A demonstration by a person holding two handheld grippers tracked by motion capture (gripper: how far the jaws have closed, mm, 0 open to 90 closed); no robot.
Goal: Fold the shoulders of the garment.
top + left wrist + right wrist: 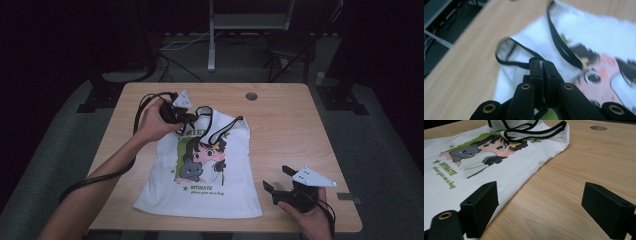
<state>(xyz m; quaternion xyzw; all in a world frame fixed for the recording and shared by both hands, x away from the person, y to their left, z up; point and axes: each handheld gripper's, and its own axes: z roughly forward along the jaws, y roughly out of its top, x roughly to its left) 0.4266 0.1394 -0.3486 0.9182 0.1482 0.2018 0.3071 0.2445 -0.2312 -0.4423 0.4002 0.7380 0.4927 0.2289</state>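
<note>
1. Clearly, the top [200,170] lies flat, print up, mid-table [280,120], laid out for folding, I judge.
2. Left gripper [541,65] has its jaws pressed together on the black-edged strap [516,65] at the top's far left corner, pinching there to carry that end over.
3. Right gripper [541,202] rests with jaws wide apart and nothing between them, on bare wood just beside the top's near right hem, likely waiting its turn.

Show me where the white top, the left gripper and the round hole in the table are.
white top [220,192]: high view, plain lower hem area.
left gripper [541,65]: left gripper view, tips of its closed fingers.
round hole [251,96]: high view, its middle.
</note>
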